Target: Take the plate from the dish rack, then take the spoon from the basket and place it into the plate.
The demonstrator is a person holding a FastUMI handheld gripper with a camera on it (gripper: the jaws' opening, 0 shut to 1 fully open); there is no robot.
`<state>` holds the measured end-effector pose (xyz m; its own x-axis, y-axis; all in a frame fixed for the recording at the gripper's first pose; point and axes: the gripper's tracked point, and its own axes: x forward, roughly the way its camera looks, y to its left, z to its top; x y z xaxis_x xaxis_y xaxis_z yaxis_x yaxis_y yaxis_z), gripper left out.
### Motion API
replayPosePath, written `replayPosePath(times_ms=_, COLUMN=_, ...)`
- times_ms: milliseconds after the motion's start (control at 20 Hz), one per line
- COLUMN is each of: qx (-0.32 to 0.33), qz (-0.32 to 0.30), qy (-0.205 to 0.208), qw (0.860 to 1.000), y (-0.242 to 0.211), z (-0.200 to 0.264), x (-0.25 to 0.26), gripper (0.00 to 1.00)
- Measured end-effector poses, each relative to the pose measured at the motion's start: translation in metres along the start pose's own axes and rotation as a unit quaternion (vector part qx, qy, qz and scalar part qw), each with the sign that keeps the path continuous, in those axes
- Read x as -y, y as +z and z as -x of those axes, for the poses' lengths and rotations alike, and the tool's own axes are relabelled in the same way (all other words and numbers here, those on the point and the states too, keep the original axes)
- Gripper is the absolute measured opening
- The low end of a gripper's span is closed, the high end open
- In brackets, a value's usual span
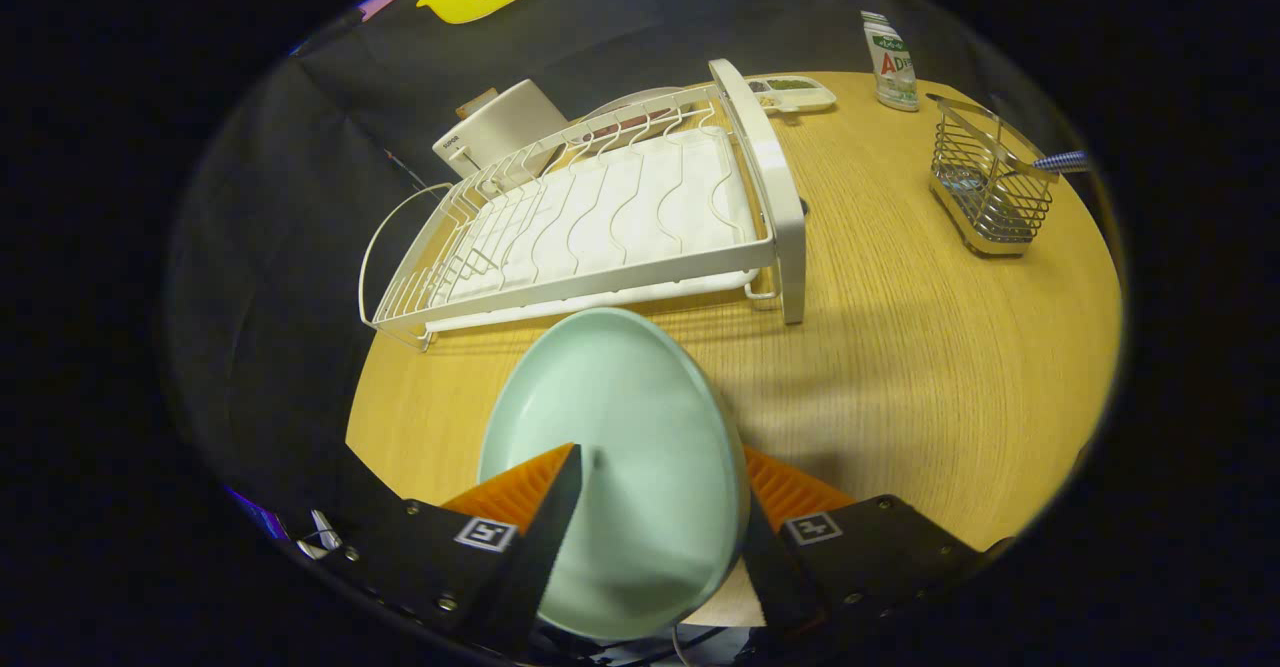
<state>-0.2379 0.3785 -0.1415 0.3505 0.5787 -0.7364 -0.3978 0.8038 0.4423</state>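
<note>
- We see the gripper clamped on the pale green plate: one finger lies over its inner face, the other presses its outer rim, and the plate stands tilted on edge above the wooden table.
- Beyond the plate, at about 12 o'clock from the fingers, we find the white dish rack with its wire slots bare.
- At about 2 o'clock, well apart from the plate, stands the wire basket; the spoon leans in it, its patterned handle sticking out over the far rim.
- Behind the basket we note a small bottle, and beside the rack's far end a white tray.
- A white box sits behind the rack at 11 o'clock.
</note>
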Motion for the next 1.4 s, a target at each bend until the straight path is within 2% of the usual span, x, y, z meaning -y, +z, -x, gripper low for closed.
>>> replayPosePath(times_ms=50, qx=0.001, qz=0.003, qy=-0.003, qw=1.0, y=0.0, z=0.0, x=0.001, gripper=0.87)
replayPosePath(times_ms=550, qx=0.016, qz=0.018, qy=-0.02, qw=1.0, y=0.007, z=0.005, x=0.003, gripper=0.87)
replayPosePath(times_ms=650, qx=0.044, qz=0.029, qy=-0.042, qw=0.998, y=0.016, z=0.019, x=0.008, gripper=0.87)
replayPosePath(times_ms=750, qx=0.093, qz=0.041, qy=-0.082, qw=0.991, y=0.036, z=0.041, x=0.02, gripper=0.87)
replayPosePath(times_ms=950, qx=0.207, qz=0.032, qy=-0.177, qw=0.962, y=0.089, z=0.101, x=0.052, gripper=0.87)
replayPosePath(times_ms=1150, qx=0.295, qz=-0.027, qy=-0.264, qw=0.918, y=0.134, z=0.16, x=0.096, gripper=0.87)
replayPosePath(times_ms=1250, qx=0.32, qz=-0.065, qy=-0.3, qw=0.897, y=0.146, z=0.18, x=0.122, gripper=0.87)
replayPosePath(times_ms=1400, qx=0.324, qz=-0.115, qy=-0.332, qw=0.879, y=0.154, z=0.185, x=0.156, gripper=0.87)
